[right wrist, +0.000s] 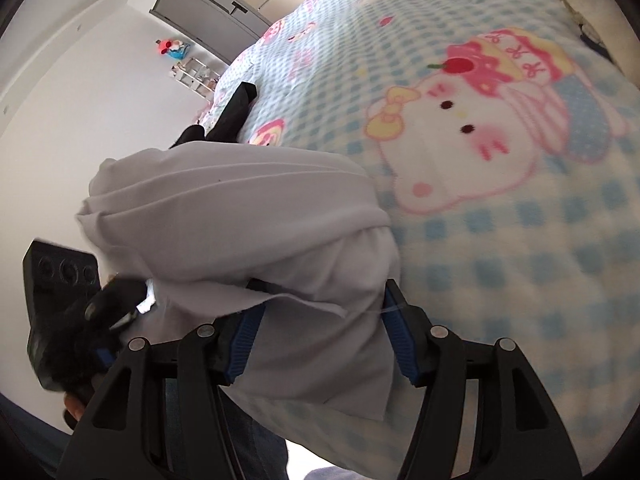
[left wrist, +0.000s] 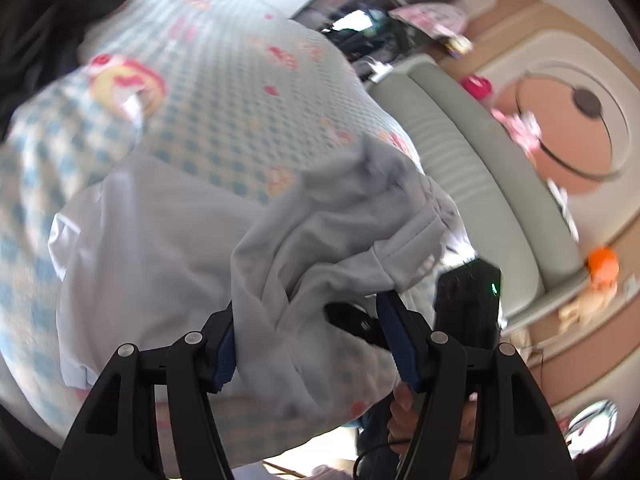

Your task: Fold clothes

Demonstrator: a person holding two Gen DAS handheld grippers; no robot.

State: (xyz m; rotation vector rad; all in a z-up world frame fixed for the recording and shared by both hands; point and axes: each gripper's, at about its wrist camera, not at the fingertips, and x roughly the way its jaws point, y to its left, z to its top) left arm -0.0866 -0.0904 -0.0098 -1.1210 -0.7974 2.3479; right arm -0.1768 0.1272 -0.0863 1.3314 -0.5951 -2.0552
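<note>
The white garment [left wrist: 168, 248] is left bunched and unfolded on the checked blanket [left wrist: 224, 100]; cloth is draped between both wide-open, ungripping grippers, left gripper [left wrist: 312, 344] and right gripper [right wrist: 320, 340].

The garment [left wrist: 168, 240] is plain pale grey-white, with no print. The blanket [right wrist: 520, 264] under it is light blue and white check, scattered with pink, red and yellow cartoon prints; the largest is a white cat face [right wrist: 460, 136] with a yellow bow, pink cheeks and a pink cake hat topped by a red cherry. A black cloth [left wrist: 44, 12] lies on the blanket's far part. Both grippers, left [left wrist: 316, 340] and right [right wrist: 320, 336], are black with blue ribbed pads [right wrist: 402, 344]
</note>
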